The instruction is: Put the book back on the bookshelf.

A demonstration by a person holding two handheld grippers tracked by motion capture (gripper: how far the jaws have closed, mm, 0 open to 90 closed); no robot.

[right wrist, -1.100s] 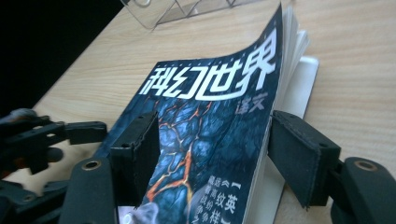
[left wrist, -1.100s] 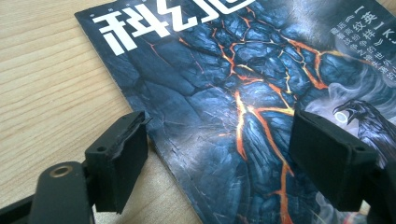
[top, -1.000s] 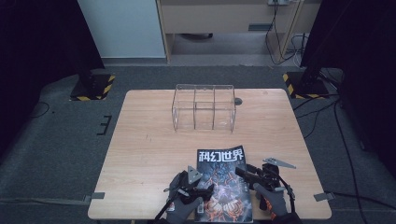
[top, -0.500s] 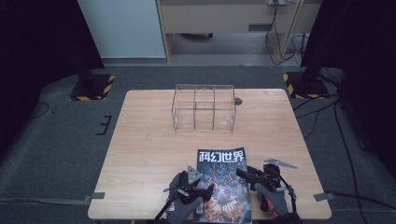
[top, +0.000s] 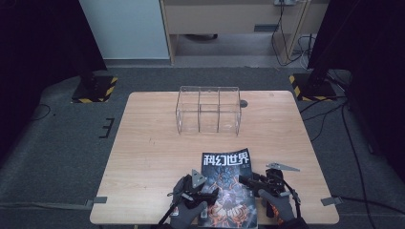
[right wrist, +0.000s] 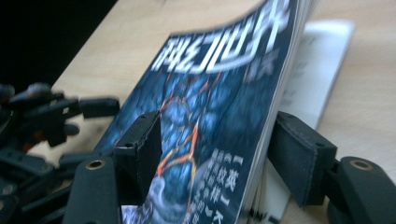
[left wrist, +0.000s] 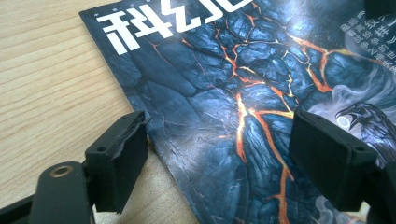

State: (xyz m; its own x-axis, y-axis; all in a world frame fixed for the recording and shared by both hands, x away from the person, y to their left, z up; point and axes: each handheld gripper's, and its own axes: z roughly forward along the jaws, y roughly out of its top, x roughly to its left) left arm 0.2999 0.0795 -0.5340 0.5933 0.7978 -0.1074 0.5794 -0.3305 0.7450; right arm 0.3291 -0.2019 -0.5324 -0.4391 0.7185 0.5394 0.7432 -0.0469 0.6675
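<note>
The magazine (top: 229, 186) lies at the table's (top: 153, 157) near edge, well short of the clear plastic rack (top: 208, 109). The right gripper (right wrist: 215, 154), its jaws just closing, straddles the lifted cover and pages without pinching yet. The left gripper (left wrist: 219, 154) hangs spread over the magazine's other edge. Next, I judge: pinch firmly, then lift.

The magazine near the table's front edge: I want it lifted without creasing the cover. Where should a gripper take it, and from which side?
Take the magazine by its page edge, coming in from the right. That edge is already lifted off the table, and the right gripper straddles the stack there, one jaw above the cover and one under the pages.
</note>
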